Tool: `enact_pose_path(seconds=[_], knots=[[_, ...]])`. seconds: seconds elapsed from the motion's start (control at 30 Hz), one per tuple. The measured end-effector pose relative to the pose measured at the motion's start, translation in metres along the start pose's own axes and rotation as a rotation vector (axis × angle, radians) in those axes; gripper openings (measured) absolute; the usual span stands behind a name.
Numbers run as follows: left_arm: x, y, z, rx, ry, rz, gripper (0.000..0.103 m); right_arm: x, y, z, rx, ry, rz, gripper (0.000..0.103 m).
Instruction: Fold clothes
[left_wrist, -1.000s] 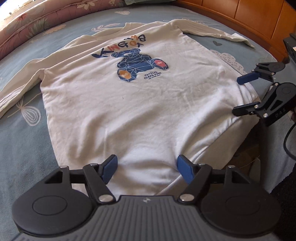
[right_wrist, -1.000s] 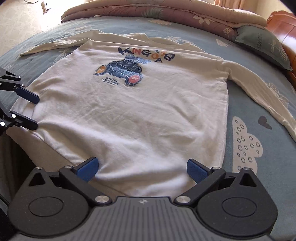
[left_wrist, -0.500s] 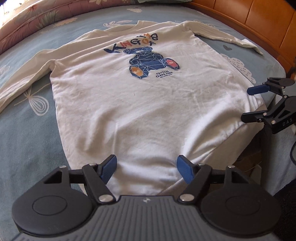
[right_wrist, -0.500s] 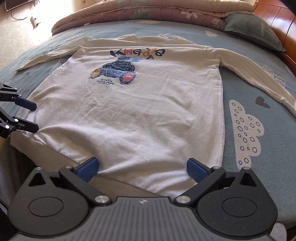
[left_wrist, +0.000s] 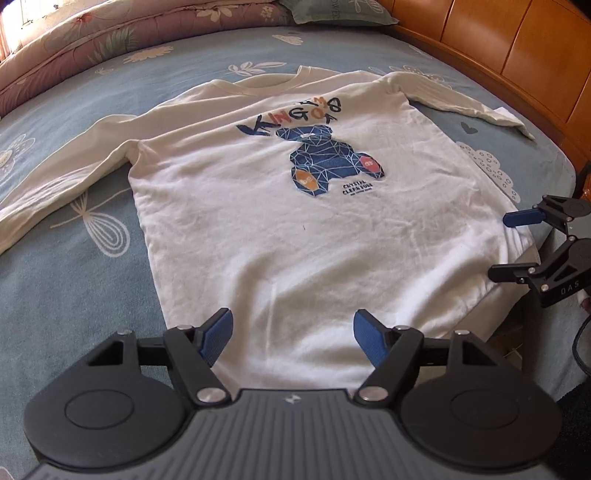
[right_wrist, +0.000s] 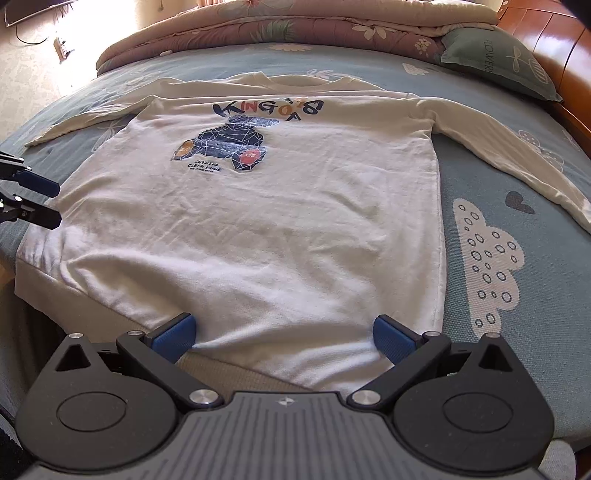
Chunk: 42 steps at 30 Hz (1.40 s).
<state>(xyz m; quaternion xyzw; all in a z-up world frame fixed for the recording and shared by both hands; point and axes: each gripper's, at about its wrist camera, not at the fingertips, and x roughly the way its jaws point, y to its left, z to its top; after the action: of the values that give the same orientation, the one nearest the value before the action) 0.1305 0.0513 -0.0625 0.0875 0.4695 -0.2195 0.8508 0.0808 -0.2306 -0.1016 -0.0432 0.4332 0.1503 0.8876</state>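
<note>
While the shirt lies flat, nothing is folded yet.

Shirt: the white long-sleeved shirt (left_wrist: 295, 229) is spread print-up on the bed (left_wrist: 74, 258), hem at the near edge, collar toward the far pillow (right_wrist: 498, 59), both sleeves stretched out sideways.
Left gripper (left_wrist: 291, 332): jaws parted, nothing between the pads, hovering over the hem.
Right gripper (right_wrist: 284, 332): jaws wide apart, empty, over the hem near the shirt's other bottom corner.
Change: the left gripper's view has pulled back and lifted a little over the last second, taking in more of the collar; the right barely shifted.
Meaning: probably lining up for a first grasp; folding not begun.
</note>
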Motion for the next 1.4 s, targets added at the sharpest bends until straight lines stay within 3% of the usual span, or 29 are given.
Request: enact_pose_path(seconds=[0.13, 0.4, 0.6, 0.77, 0.97, 1.17, 1.27, 1.4], knots=[[0.02, 0.015, 0.003, -0.098, 0.028, 0.007, 0.073, 0.0, 0.0, 0.0, 0.004, 0.001, -0.003, 0.103], [0.001, 0.026, -0.013, -0.185, 0.038, 0.068, 0.073, 0.0, 0.001, 0.0, 0.007, -0.002, -0.007, 0.103], [-0.019, 0.036, 0.03, -0.17, -0.06, 0.092, 0.073, -0.001, -0.001, -0.002, 0.001, -0.014, 0.0, 0.103], [0.016, 0.063, 0.065, -0.267, -0.092, 0.041, 0.073, -0.001, -0.001, -0.002, -0.001, -0.018, 0.003, 0.103], [0.052, 0.087, 0.046, -0.392, -0.068, 0.024, 0.073, -0.001, 0.0, -0.002, 0.001, -0.015, 0.001, 0.103], [0.033, 0.092, 0.052, -0.376, -0.1, 0.071, 0.072, -0.002, -0.001, -0.003, -0.002, -0.021, 0.005, 0.103], [0.033, 0.091, 0.071, -0.334, -0.153, 0.05, 0.072, -0.002, -0.001, -0.004, -0.001, -0.024, 0.004, 0.103], [0.058, 0.093, 0.084, -0.351, -0.155, 0.015, 0.073, -0.001, 0.0, -0.001, 0.002, -0.014, -0.002, 0.103]])
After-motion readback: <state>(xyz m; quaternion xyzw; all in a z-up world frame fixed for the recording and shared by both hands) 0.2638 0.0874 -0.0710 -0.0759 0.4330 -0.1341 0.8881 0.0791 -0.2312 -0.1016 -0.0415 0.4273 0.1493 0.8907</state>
